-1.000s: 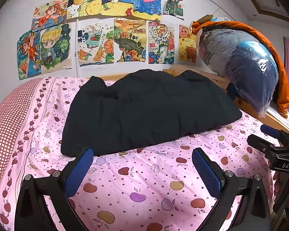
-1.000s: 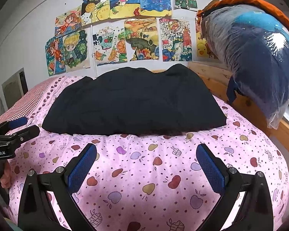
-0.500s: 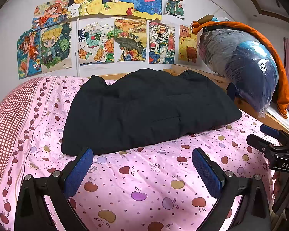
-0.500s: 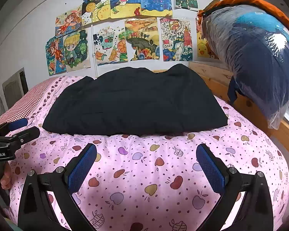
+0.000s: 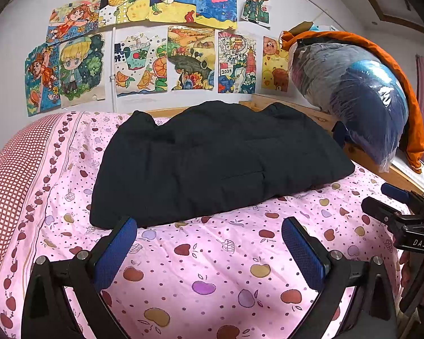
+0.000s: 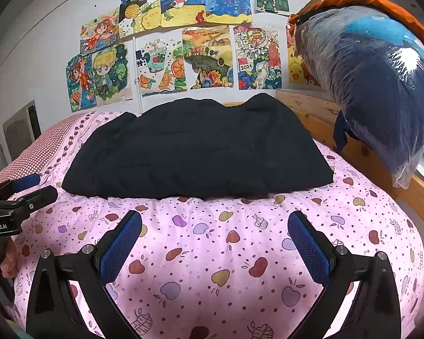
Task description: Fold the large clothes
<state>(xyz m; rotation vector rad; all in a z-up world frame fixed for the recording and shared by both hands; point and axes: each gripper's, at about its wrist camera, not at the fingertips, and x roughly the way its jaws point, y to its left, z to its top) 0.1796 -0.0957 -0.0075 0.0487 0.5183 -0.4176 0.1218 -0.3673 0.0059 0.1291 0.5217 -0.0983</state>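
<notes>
Two hand-held grippers, left (image 5: 209, 250) and right (image 6: 216, 243) (both agape), face one black garment (image 5: 212, 163)

We see the folded black padded garment (image 5: 217, 163) lying across the far half of the pink fruit-print bed (image 5: 212, 254), below the wall of coloured drawings (image 5: 166, 50). Right of it, a clear plastic bag of bedding (image 5: 353, 104) rests on the wooden bed rail (image 6: 381, 163).
</notes>
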